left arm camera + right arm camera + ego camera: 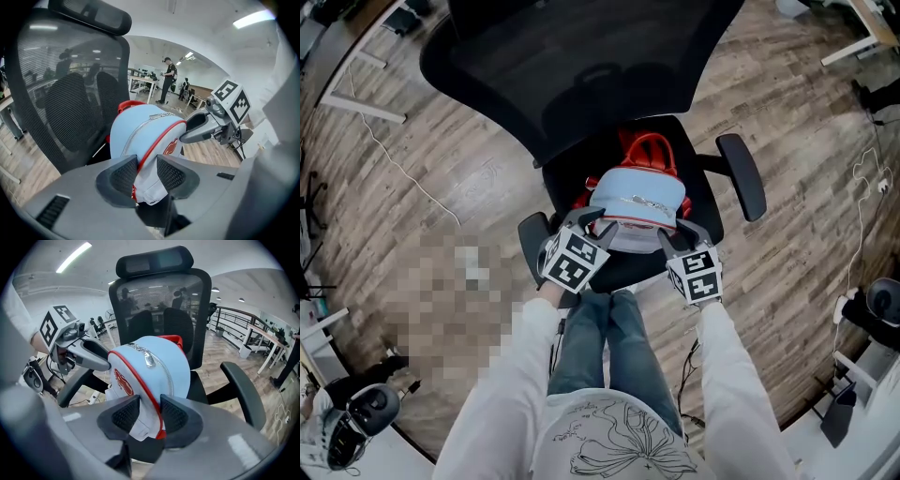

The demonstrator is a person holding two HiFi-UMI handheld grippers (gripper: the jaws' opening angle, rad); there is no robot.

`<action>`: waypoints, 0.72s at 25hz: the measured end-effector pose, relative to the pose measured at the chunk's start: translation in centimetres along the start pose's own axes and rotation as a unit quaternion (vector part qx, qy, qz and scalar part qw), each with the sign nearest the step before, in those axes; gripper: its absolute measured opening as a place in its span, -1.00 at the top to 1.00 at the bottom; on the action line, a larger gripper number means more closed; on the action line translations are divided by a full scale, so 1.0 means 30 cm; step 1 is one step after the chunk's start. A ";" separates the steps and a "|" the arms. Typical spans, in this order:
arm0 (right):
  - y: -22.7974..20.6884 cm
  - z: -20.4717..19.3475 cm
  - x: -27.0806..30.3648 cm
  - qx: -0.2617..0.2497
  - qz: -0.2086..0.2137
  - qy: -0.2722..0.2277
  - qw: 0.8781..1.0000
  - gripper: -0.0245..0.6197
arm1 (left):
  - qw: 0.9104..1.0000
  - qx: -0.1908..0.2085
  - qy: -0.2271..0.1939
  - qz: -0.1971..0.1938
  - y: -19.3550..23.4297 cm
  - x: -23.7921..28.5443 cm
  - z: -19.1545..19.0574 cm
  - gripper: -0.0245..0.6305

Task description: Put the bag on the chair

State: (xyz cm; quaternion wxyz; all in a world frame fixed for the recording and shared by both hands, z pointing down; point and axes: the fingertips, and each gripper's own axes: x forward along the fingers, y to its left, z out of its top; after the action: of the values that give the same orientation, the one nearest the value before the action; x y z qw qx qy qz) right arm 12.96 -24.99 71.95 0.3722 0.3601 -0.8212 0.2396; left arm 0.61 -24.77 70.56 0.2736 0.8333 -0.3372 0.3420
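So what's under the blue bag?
The black chair seat is under the blue bag. The bag covers the middle of the seat, so anything lying right beneath it can't be seen.

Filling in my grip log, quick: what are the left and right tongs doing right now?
Left tongs: closed on the light-blue bag, at its red-piped edge.
Right tongs: closed on the same bag's other side.

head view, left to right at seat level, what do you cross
left armrest → left gripper → bag → right gripper → right armrest
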 end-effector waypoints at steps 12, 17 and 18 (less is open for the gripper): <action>-0.052 -0.038 -0.072 0.119 -0.025 -0.047 0.992 0.20 | 0.998 -0.034 -0.037 0.028 0.010 -0.057 0.029 0.48; -0.097 0.063 -0.176 0.165 -0.034 -0.111 0.980 0.20 | 0.996 -0.033 -0.070 0.043 0.014 -0.140 0.130 0.48; -0.108 0.095 -0.198 0.168 -0.035 -0.125 0.977 0.20 | 0.995 -0.032 -0.081 0.043 0.010 -0.155 0.158 0.48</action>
State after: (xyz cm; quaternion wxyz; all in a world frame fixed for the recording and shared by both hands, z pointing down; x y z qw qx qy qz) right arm 16.96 -26.45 65.96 0.2086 0.4736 -0.7960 0.3139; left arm -0.31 -26.46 64.20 0.2568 0.8336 -0.4048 0.2742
